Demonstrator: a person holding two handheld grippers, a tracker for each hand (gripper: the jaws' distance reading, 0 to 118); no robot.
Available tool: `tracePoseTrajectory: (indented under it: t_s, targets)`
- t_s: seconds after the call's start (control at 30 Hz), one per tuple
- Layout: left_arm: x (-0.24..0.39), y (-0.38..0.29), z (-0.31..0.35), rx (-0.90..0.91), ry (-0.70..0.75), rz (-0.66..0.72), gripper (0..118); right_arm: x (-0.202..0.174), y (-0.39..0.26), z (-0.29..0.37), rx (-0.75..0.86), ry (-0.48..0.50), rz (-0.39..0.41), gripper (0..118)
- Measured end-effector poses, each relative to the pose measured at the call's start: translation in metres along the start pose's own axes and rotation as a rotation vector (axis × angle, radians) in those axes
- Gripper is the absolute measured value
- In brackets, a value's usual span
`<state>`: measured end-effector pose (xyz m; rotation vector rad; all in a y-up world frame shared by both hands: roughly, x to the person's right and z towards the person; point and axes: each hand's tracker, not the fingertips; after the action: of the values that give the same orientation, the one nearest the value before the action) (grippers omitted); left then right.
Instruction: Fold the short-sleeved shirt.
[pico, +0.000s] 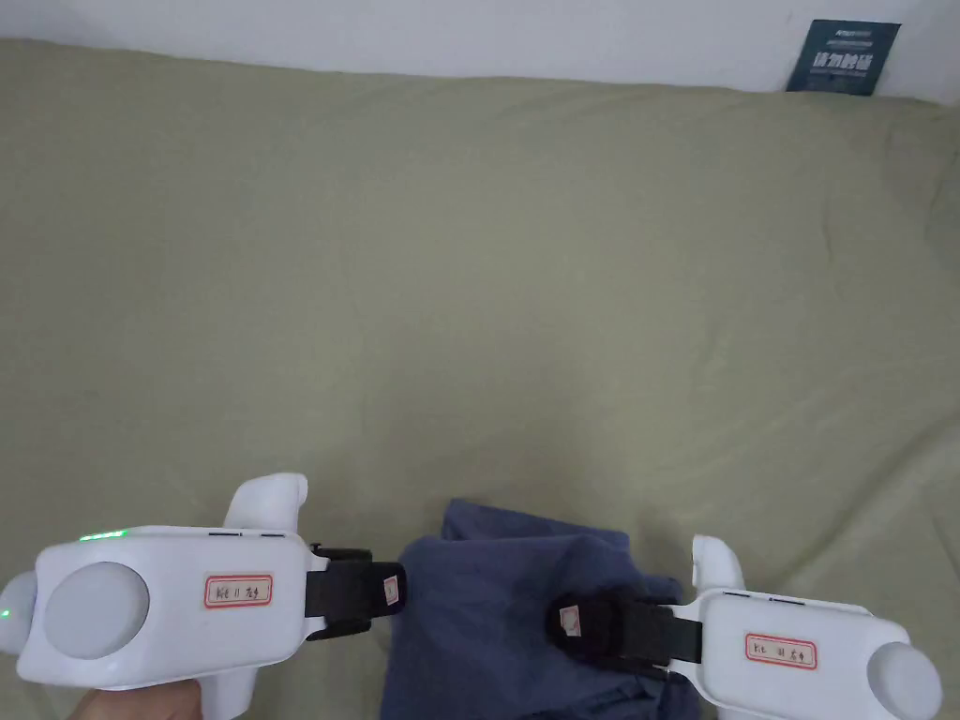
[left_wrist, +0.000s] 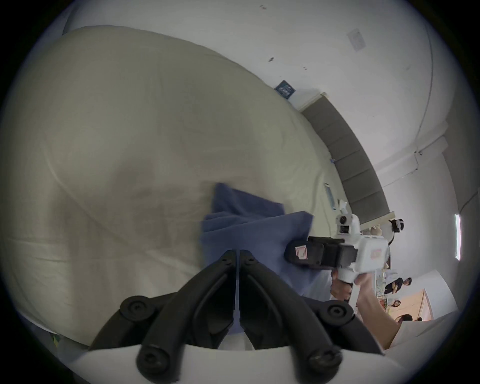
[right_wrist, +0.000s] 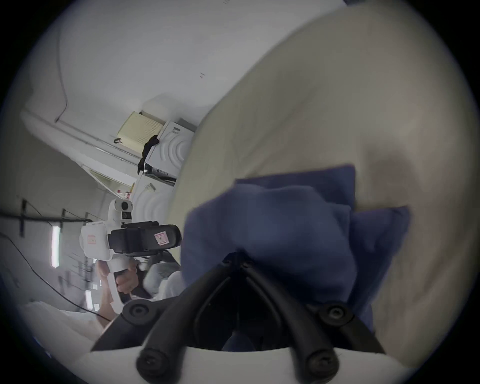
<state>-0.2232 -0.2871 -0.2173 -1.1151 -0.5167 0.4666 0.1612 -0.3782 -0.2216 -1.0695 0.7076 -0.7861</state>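
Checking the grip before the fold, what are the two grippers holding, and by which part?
Both hold the blue shirt: the left gripper pinches its left edge, the right gripper a bunched part on its right side.

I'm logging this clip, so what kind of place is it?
Probably a staged bedroom in a workroom: a bed under an olive sheet, its grey headboard, and stacked boxes by the wall.

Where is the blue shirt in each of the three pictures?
Head view: the blue shirt hangs at the bottom middle, between the left tool and the right tool.
Left gripper view: right of centre, its edge pinched in that tool's shut jaws.
Right gripper view: centre, bunched above that tool's shut jaws.
Shared landmark: the olive bed sheet behind the shirt.
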Motion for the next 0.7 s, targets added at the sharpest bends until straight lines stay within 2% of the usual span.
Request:
tracePoseTrajectory:
  t_s: [0.07,0.1,0.13,0.17,0.2,0.23,0.27,0.37,0.43,0.7]
  targets:
    - [-0.009,0.000,-0.004,-0.016,0.007,0.003,3,0.033,0.003,-0.003,-0.021,0.138,-0.094,3]
    - [-0.012,0.000,-0.006,-0.023,0.014,0.007,6,0.043,0.003,-0.001,-0.007,0.218,-0.188,3]
    - [-0.014,0.001,-0.008,-0.033,0.013,0.007,13,0.047,0.002,0.002,-0.005,0.259,-0.234,3]
    - [-0.017,0.001,-0.008,-0.044,-0.011,0.007,32,0.050,0.002,0.004,-0.007,0.257,-0.220,3]
    - [-0.018,0.001,-0.008,-0.059,-0.050,0.006,69,0.049,0.003,0.006,-0.007,0.228,-0.196,3]
    - [-0.020,0.002,-0.010,-0.071,-0.088,0.015,94,0.045,0.001,0.009,-0.011,0.223,-0.187,3]
    - [-0.022,0.003,-0.012,-0.075,-0.096,0.024,107,0.045,0.001,0.010,-0.012,0.226,-0.185,3]
    - [-0.028,0.003,-0.021,-0.095,-0.193,0.076,114,0.049,0.002,0.010,-0.012,0.233,-0.195,3]
    - [-0.031,0.004,-0.032,-0.121,-0.288,0.160,113,0.050,0.002,0.010,-0.011,0.237,-0.195,3]
    - [-0.025,0.002,-0.078,-0.135,-0.413,0.146,111,0.044,-0.001,0.008,-0.011,0.240,-0.204,3]
